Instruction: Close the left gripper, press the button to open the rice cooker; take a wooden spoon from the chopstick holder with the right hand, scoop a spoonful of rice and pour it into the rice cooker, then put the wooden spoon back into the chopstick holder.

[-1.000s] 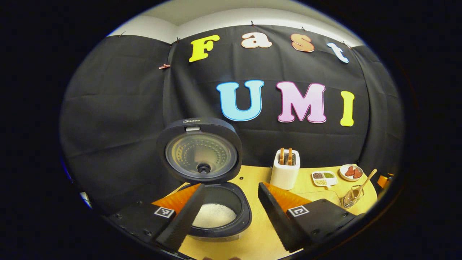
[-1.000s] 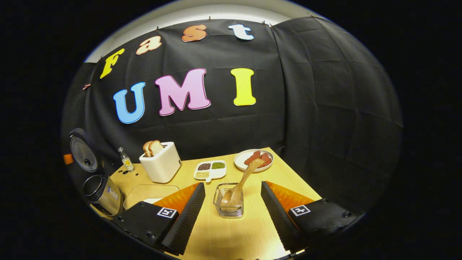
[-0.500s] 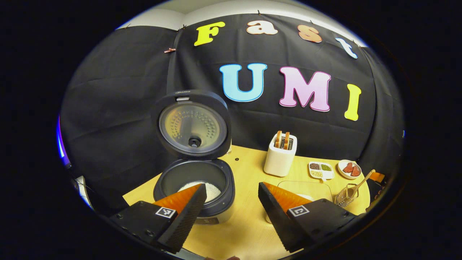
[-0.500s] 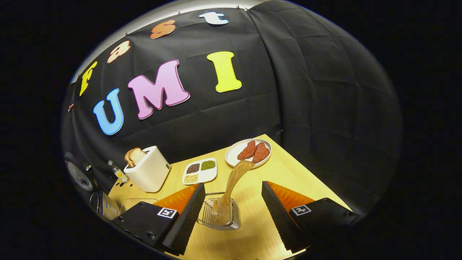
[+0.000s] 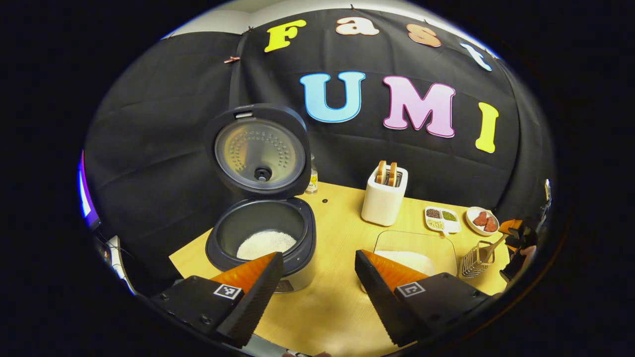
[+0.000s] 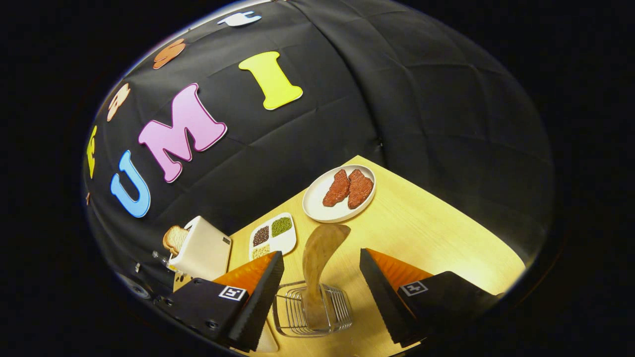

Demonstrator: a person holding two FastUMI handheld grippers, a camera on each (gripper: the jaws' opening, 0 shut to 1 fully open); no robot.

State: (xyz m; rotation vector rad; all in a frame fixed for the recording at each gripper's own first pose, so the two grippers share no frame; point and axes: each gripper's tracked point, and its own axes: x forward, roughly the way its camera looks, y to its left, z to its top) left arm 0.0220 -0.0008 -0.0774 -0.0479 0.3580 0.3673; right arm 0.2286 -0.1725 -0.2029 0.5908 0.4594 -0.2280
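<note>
The black rice cooker [image 5: 261, 233] stands with its lid [image 5: 258, 151] raised upright and white rice in the pot. My left gripper [image 5: 317, 277] is open, held back from the cooker above the table. The wooden spoon [image 6: 317, 258] stands bowl-down in the wire chopstick holder [image 6: 311, 315], handle leaning away. My right gripper [image 6: 320, 287] is open, its fingers on either side of the spoon and apart from it. In the left gripper view the holder [image 5: 474, 260] with the spoon sits far right, the right gripper [image 5: 516, 240] beside it. A clear dish of rice [image 5: 415, 253] lies in front.
A white toaster [image 5: 384, 196] with bread, a divided dish of beans [image 6: 273, 237] and a plate with red slices [image 6: 340, 193] sit along the back of the wooden table [image 6: 436, 233]. A small bottle [image 5: 312, 178] stands behind the cooker.
My left gripper has drawn back and up from the cooker. My right gripper has tilted and come down over the holder, so the spoon now stands between its open fingers.
</note>
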